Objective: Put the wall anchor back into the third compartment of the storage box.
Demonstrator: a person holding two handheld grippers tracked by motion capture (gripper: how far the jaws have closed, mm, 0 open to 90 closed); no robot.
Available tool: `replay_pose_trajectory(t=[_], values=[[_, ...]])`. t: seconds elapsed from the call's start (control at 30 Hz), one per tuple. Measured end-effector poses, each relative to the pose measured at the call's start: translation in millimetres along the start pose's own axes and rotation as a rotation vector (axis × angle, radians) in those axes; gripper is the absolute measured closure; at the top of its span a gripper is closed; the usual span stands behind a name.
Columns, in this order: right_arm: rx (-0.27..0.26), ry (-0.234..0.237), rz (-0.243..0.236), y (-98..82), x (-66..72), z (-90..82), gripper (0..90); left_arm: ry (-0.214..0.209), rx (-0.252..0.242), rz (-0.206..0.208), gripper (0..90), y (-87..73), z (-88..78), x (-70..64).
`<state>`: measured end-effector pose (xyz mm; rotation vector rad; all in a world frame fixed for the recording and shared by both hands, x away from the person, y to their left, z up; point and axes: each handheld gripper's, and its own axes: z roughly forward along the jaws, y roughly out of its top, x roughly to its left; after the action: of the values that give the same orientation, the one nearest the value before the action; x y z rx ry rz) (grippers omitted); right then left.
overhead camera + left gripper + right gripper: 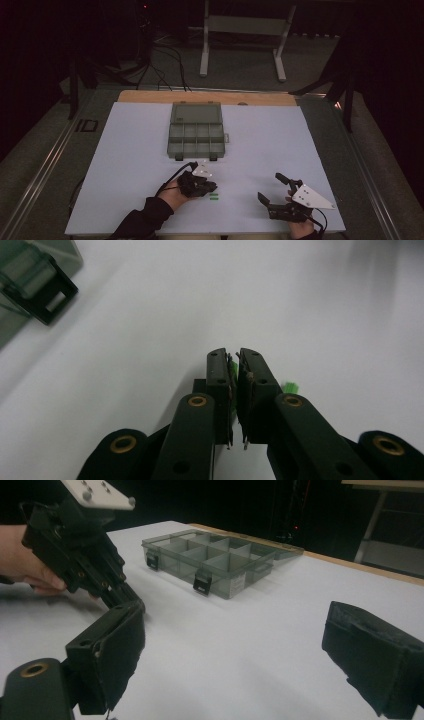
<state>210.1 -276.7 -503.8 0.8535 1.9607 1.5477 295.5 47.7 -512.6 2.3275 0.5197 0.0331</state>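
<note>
**Grip on a small green part looks thin**

Risk starts at the left. The left gripper [200, 184] rests low on the white table [125, 150], and in the left gripper view its fingers [220, 385] have come together on a small green piece [233, 371], of which just a sliver shows between the pads. A second green piece [291, 387] lies on the table just beside the right-hand finger; in the high view two green pieces [214, 196] sit side by side at the gripper's tip, near the front edge of the table.

Judging from that sliver, the hold may be shallow. A lift could let the piece twist or slip out, and it would likely drop back onto the table, or skid off the near edge. The neighbouring piece lies so close that the finger could nudge it away as the gripper rises.

Further along, the grey compartment box [196, 131] stands open behind the gripper, lid laid back, its cells apparently empty. If the piece is meant for one of them, the dividers are narrow, and a tilted release might land it in the wrong cell or on the rim.

At the right, the right gripper [277, 192] sits with its fingers [107, 660] wide apart, holding nothing, well apart from the green pieces and posing little hazard.
</note>
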Motion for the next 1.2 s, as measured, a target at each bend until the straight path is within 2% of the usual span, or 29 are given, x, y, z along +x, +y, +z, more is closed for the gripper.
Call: replay_pose_trajectory(t=[0.1,0.37,0.7,1.07,1.2], values=[[0.001,0.0,-0.001,0.1,0.0,-0.1,10.2,0.001,-0.01,-0.005,83.4,2.7,-4.8,-0.1],[0.0,0.0,-0.001,0.4,0.6,-0.4,10.2,0.039,-0.042,0.014,83.4,14.0,-29.7,0.4],[-0.003,0.001,0.002,0.6,0.5,-0.9,10.2,0.047,-0.083,0.002,83.4,23.0,-47.9,4.9],[-0.005,0.002,0.002,0.7,0.4,-1.0,10.2,0.085,-0.143,-0.006,83.4,40.3,-71.5,17.2],[-0.005,0.002,0.002,0.6,0.2,-1.0,10.2,0.099,-0.158,-0.024,83.4,47.0,-76.7,25.7]])
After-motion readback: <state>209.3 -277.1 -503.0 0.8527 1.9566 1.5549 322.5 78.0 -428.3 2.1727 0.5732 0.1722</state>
